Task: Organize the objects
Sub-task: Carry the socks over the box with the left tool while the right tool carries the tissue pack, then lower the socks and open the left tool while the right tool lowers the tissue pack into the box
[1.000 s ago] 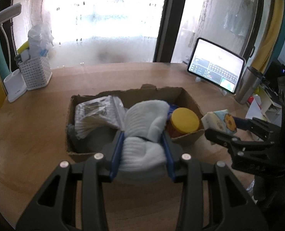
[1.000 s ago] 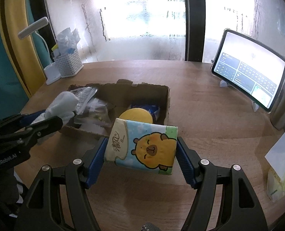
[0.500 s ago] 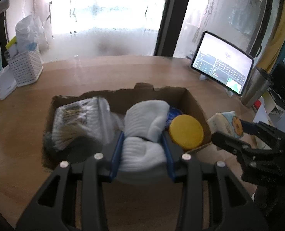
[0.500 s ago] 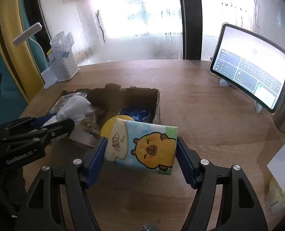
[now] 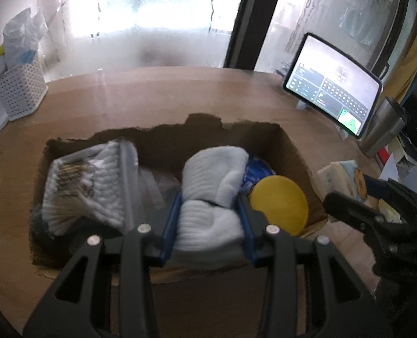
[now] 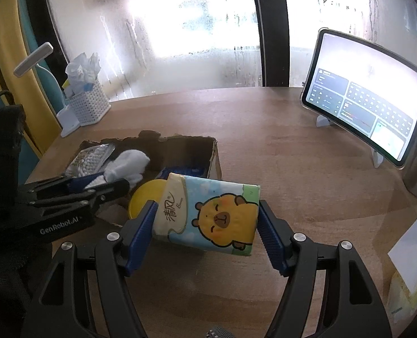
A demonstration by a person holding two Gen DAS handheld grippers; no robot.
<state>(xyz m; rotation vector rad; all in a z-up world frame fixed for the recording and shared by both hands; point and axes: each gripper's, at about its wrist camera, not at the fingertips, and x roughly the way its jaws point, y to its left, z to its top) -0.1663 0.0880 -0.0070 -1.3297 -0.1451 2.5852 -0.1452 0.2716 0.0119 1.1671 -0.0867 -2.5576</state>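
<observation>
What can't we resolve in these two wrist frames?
- Blue item in the cardboard box: both views, mostly behind the white sock and yellow lid.
- Tablet text: too small, both views.
- Tissue pack underside: right wrist view, faces away.
- Box floor: left wrist view, blurred, dark.

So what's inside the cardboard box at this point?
Inside the cardboard box: a clear bag of cotton swabs, a yellow lid and a blue packet partly hidden by the white sock the left gripper holds. The floor is mostly covered.
</observation>
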